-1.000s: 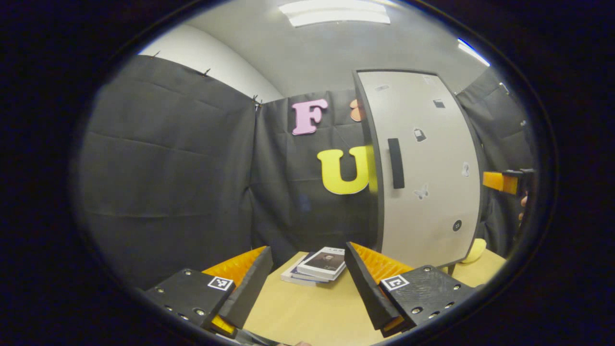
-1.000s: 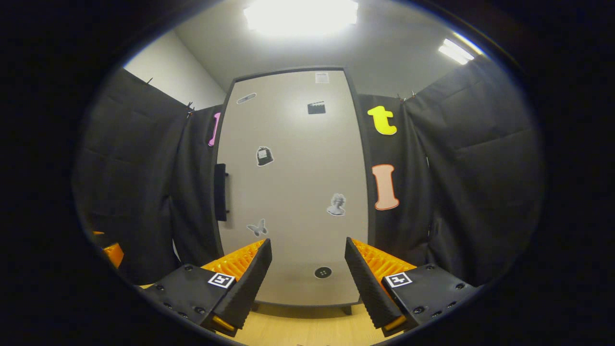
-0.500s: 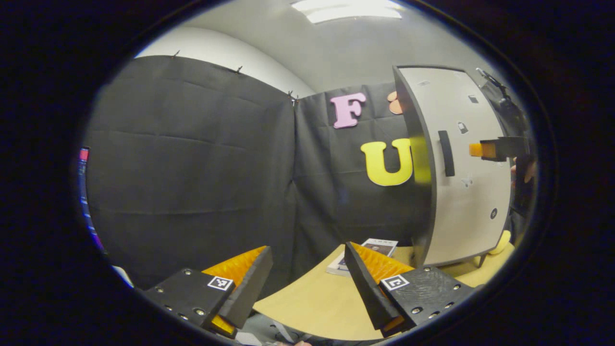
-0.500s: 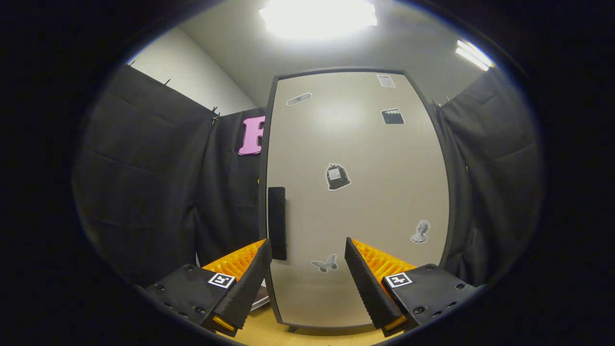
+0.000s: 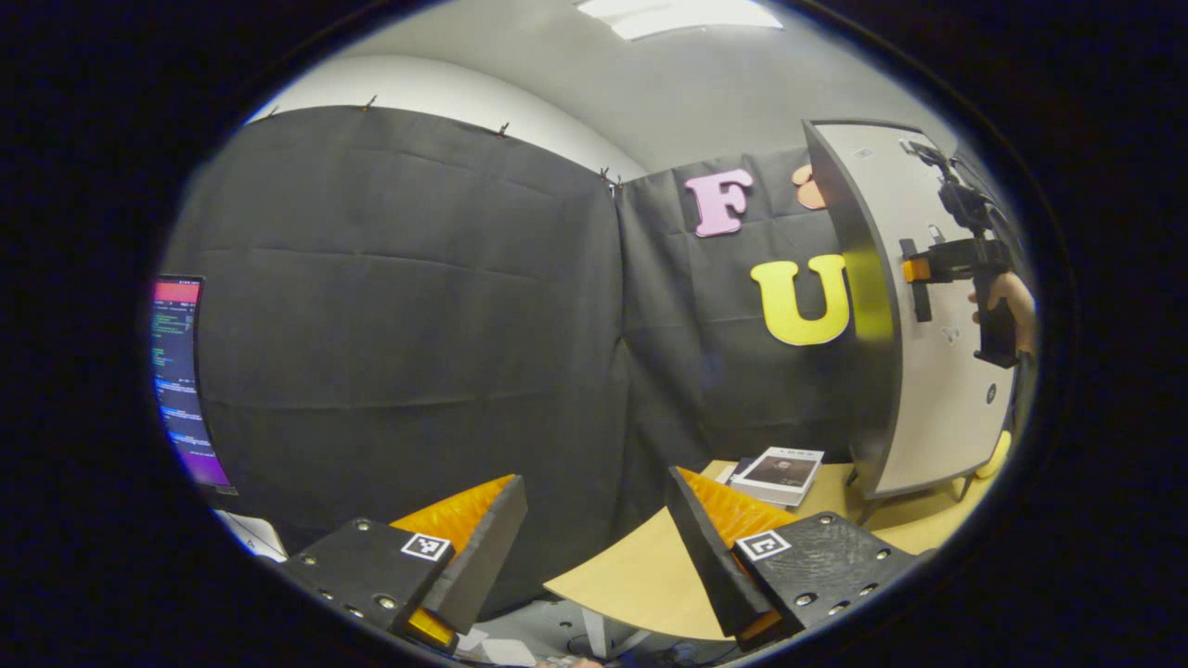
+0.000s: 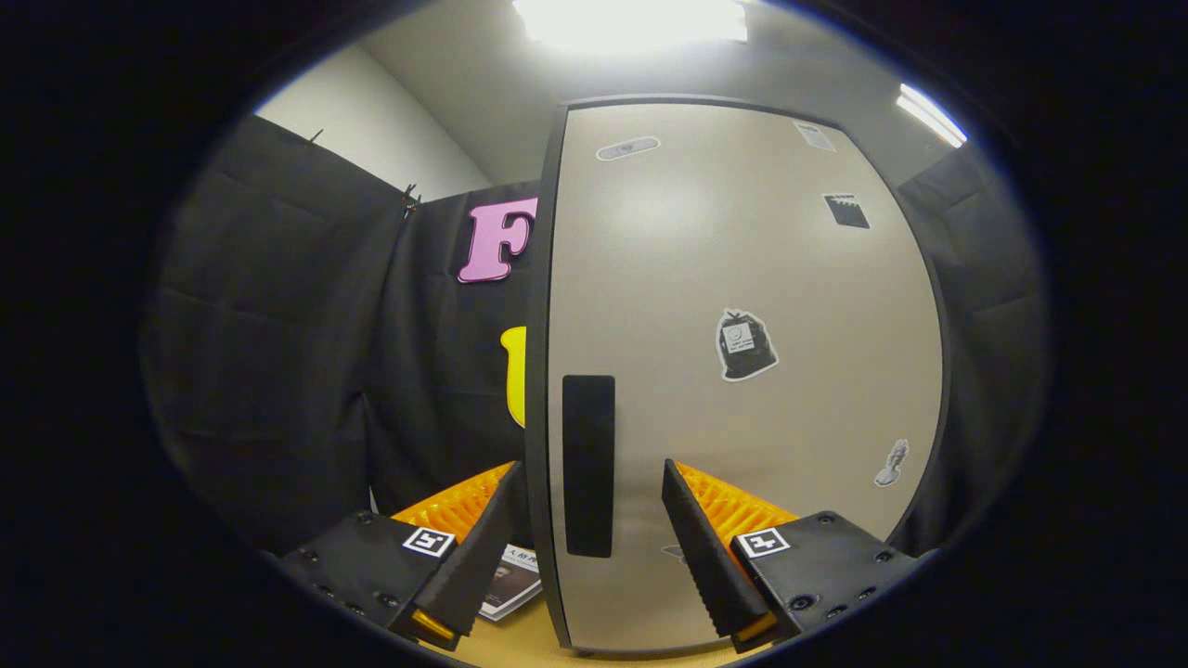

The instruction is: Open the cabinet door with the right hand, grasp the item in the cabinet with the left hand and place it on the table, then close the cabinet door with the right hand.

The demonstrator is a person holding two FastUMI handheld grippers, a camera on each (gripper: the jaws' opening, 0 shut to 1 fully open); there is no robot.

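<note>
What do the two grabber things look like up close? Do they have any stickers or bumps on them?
Both look alike. The left gripper has two wedge-shaped fingers with ridged outer sides. Each sits on a flat block with small round screws and one square black-and-white code marker. The right gripper has the same wedges, ridges, screws and markers.

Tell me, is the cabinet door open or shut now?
Shut: the cabinet door lies flush in its dark frame, no interior visible. The open right gripper brackets its handle.
</note>
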